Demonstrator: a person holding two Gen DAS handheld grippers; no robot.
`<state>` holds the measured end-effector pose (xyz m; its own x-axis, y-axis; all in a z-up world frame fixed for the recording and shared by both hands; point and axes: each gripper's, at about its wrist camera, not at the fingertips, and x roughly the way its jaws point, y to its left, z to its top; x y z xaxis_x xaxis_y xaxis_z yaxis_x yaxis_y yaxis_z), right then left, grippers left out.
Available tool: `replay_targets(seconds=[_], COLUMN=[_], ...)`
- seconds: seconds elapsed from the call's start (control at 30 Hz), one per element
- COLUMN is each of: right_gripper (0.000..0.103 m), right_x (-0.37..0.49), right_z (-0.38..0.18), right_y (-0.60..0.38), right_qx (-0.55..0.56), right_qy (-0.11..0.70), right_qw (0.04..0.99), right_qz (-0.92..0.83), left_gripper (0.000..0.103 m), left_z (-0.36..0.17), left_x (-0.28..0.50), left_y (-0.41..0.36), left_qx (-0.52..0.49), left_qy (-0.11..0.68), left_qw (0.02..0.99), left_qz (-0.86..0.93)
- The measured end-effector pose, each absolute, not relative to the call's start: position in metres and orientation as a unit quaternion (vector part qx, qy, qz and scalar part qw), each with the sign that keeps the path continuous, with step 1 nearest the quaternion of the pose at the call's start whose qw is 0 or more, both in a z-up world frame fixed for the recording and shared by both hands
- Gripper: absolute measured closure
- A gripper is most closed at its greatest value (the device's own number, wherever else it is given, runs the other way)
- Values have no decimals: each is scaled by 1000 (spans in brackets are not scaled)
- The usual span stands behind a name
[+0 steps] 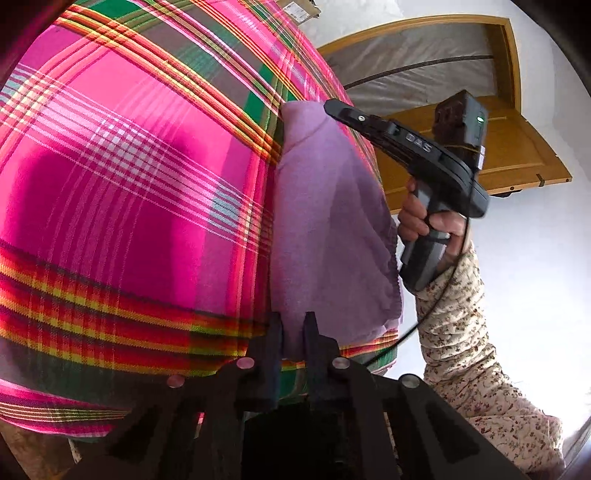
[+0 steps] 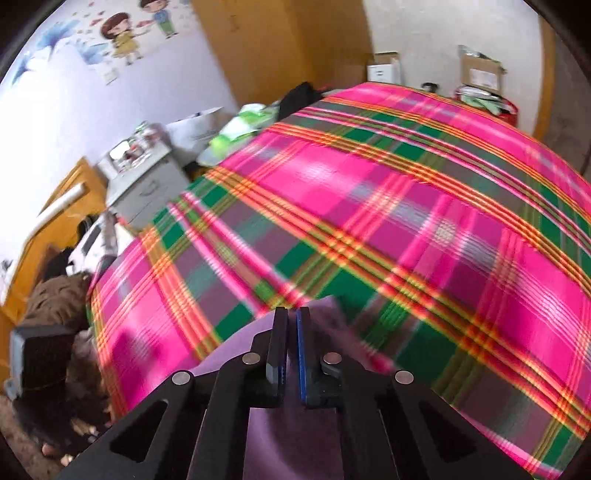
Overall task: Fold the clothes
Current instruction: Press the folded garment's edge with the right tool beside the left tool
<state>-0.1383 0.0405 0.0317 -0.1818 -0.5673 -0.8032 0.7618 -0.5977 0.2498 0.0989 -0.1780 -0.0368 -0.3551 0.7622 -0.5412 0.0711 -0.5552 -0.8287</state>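
Lilac cloth (image 1: pixel 325 229) hangs in the air over the bed, stretched between two hand-held tools above a bright plaid bedspread (image 1: pixel 129 184). On the left, the left claw (image 1: pixel 291 332) has its two fingers drawn together on the lower edge of the cloth, which rises from between them as a loose, sagging sheet. Further right in the same view, the right claw (image 1: pixel 334 109) meets the cloth's upper corner, with the person's hand (image 1: pixel 424 218) wrapped round the handle and a floral sleeve (image 1: pixel 469 332) trailing down behind it.

By my reading, the step in hand is carrying or spreading the garment while it is pinched at two points; whether it is being opened out to lay flat or brought over into a fold, the slack shape would suit either. Whatever follows calls for both pinches to hold and the cloth to be kept taut enough not to bunch as it meets the bedspread.

From the left wrist you get the whole span of cloth and the other tool against a wooden door (image 1: pixel 480 155). The right wrist view gives none of that: only a strip of lilac under and around its own fingers, which stand nearly together and seem to pinch the fabric, though blur makes the contact hard to swear to. It does show the far side of the room: a white cabinet (image 2: pixel 147 184), cardboard boxes (image 2: pixel 480 72) and cartoon stickers (image 2: pixel 125 35) on the wall.
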Motion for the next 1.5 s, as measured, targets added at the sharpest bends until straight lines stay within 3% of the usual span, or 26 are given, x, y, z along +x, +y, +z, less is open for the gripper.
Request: replay_targets(seconds=[0.3, 0.47, 0.6, 0.67, 1.03, 1.5], right_gripper=[98, 73, 70, 63, 62, 62], right_x=[-140, -128, -106, -99, -96, -29], right_z=[36, 38, 41, 37, 11, 17], right_y=[59, 88, 115, 123, 136, 163], right_qx=[480, 477, 445, 439, 421, 356], right_qy=[85, 95, 125, 135, 169, 183], right_qw=[433, 409, 397, 396, 319, 299], right_qz=[-759, -772, -793, -795, -832, -866], left_gripper=[89, 88, 87, 87, 87, 82], left_z=[-33, -32, -31, -30, -15, -8], left_x=[104, 108, 111, 113, 114, 117], left_y=[-184, -186, -188, -185, -164, -164], left_qx=[-522, -521, -521, -521, -524, -523], left_qy=[-403, -402, -399, -400, -389, -364], left_qw=[237, 234, 233, 232, 217, 208], left_qz=[713, 716, 718, 718, 725, 742])
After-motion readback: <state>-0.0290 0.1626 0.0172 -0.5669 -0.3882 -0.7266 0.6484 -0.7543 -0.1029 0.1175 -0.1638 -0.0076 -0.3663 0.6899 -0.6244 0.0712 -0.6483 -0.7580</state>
